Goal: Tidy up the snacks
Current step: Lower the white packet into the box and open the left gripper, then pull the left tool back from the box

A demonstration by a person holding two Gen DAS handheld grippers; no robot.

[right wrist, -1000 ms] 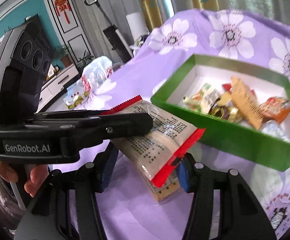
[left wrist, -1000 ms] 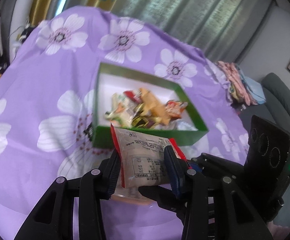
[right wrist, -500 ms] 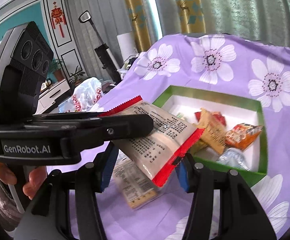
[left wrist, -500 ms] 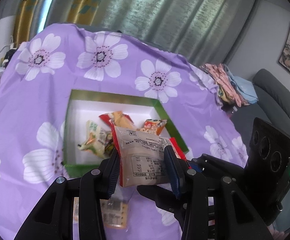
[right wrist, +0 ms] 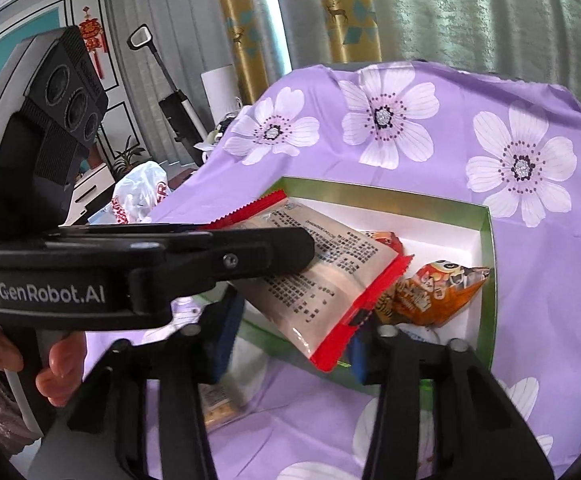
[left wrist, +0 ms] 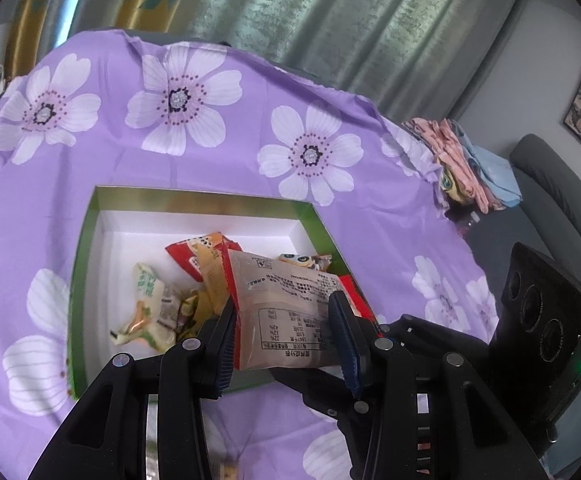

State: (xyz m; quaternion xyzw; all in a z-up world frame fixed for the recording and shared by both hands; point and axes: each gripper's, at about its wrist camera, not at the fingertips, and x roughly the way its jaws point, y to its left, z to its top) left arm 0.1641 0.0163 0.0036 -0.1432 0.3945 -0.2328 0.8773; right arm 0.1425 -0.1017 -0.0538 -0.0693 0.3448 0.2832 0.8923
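Two grippers share one red-edged printed snack packet (left wrist: 290, 312) — left gripper (left wrist: 286, 336) jaws pinching it, right gripper (right wrist: 290, 340) jaws closing around it — steadying it over the green cardboard box (left wrist: 86, 240).

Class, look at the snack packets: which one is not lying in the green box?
The beige packet with red edges, clamped in the left hand-held gripper above the green box; the others lie inside.

Light level: bright, even daylight in both views.
Source: strip of window (right wrist: 278, 12) between the curtains (right wrist: 450, 12), blown out white.
Shadows: soft; dark under the snack packet (left wrist: 290, 312) inside the green box (left wrist: 86, 240).
Distortion: strong fisheye bend, black vignette at corners.
Focus: near hand-held gripper arms soft; floral cloth (left wrist: 178, 100) sharp.
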